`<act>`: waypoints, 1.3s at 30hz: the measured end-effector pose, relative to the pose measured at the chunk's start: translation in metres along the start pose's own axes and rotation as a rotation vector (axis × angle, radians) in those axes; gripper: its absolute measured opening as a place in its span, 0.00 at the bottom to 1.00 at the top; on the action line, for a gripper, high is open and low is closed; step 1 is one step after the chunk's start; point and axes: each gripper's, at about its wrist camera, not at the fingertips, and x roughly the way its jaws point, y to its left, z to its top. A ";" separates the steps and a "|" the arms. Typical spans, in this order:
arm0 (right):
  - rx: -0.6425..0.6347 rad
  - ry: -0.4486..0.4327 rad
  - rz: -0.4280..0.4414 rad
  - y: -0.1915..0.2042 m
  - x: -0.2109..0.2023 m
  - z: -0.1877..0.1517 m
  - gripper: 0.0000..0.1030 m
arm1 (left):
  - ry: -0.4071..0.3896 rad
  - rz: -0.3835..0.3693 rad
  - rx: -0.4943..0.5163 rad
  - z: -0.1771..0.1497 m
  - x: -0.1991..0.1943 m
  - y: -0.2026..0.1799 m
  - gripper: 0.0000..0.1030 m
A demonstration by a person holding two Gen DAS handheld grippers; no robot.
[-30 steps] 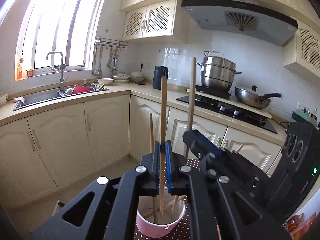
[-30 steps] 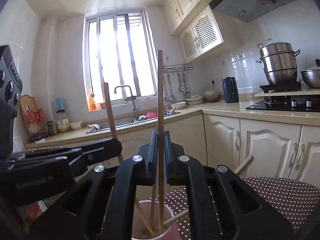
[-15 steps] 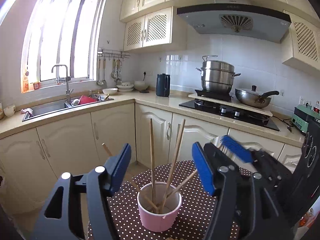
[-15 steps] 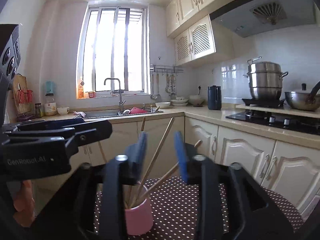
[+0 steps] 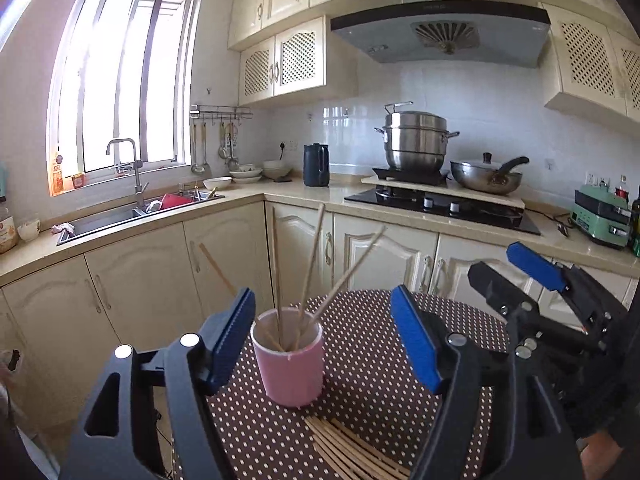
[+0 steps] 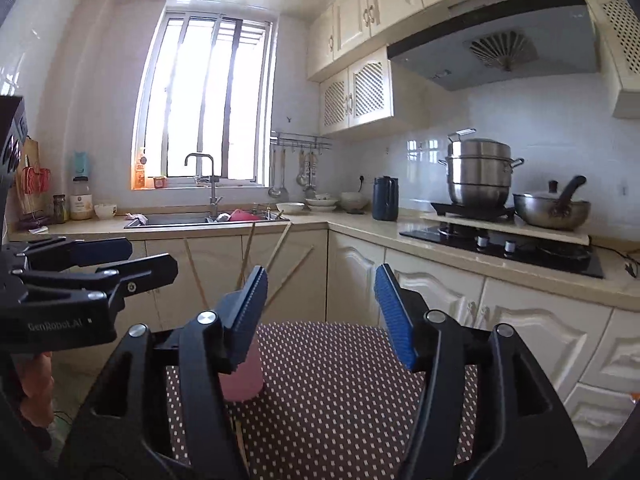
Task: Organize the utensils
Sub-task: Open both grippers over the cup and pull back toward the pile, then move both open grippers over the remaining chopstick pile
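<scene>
Chopsticks loose in a small pile at the near edge of the table, on a brown cloth with white dots. Just past the pile, a pink cup, standing upright, with four more sticks inside, leaning out in different ways.

Left gripper spread wide, jaws just been opening, nothing pinched. Cup seen between its two blue pads, but not touched by them.

Right gripper spread too, jaws also just been opening, nothing pinched. Only dotted cloth in its gap. From this side, cup half hidden behind the gripper's left finger.

Both grippers side by side, close to each other.

Farther back, cream cupboard doors. Above them, along the wall, a black stove with a tall silver pot and a pan on it. Also a dark jug, and a sink with a tap. Farthest away, a bright window.
</scene>
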 end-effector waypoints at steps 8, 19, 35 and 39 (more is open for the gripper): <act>0.030 0.170 0.026 -0.010 -0.015 -0.024 0.58 | 0.163 -0.040 0.004 -0.042 0.001 -0.015 0.67; 0.038 0.369 0.080 -0.007 -0.018 -0.061 0.59 | 0.450 -0.019 -0.016 -0.118 0.021 -0.011 0.67; 0.042 0.527 0.128 0.004 -0.007 -0.099 0.60 | 0.640 0.022 -0.003 -0.168 0.032 -0.013 0.67; 0.039 0.540 0.133 0.004 -0.004 -0.102 0.60 | 0.637 0.025 0.012 -0.169 0.033 -0.015 0.67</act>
